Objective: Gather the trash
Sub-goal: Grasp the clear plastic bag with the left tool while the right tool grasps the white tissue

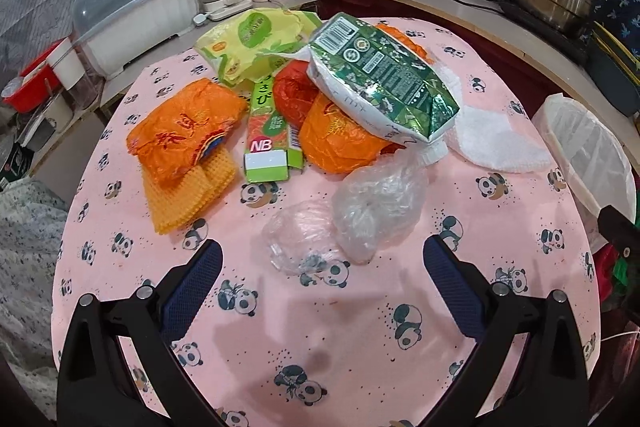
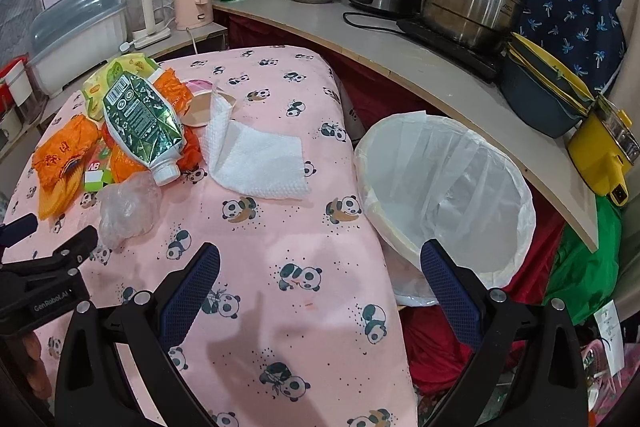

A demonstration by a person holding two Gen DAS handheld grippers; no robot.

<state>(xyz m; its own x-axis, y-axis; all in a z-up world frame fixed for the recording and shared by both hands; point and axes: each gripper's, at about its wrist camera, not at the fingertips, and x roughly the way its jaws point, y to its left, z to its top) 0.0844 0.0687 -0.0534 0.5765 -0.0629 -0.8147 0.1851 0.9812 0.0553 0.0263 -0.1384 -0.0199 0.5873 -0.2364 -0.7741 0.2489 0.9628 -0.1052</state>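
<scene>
My left claw (image 1: pixel 322 259) hangs released over the panda-print table (image 1: pixel 360 347), jaws spread wide, with the crumpled clear plastic bag (image 1: pixel 376 207) just ahead of its fingertips. Behind it lies the trash heap: a green drink carton (image 1: pixel 384 71), orange wrappers (image 1: pixel 180 127), a green wasabi box (image 1: pixel 270 135) and a white paper towel (image 2: pixel 256 155). My right claw (image 2: pixel 320 259) is released too, holding nothing, beside the lined trash bin (image 2: pixel 448 195) standing at the table's edge.
</scene>
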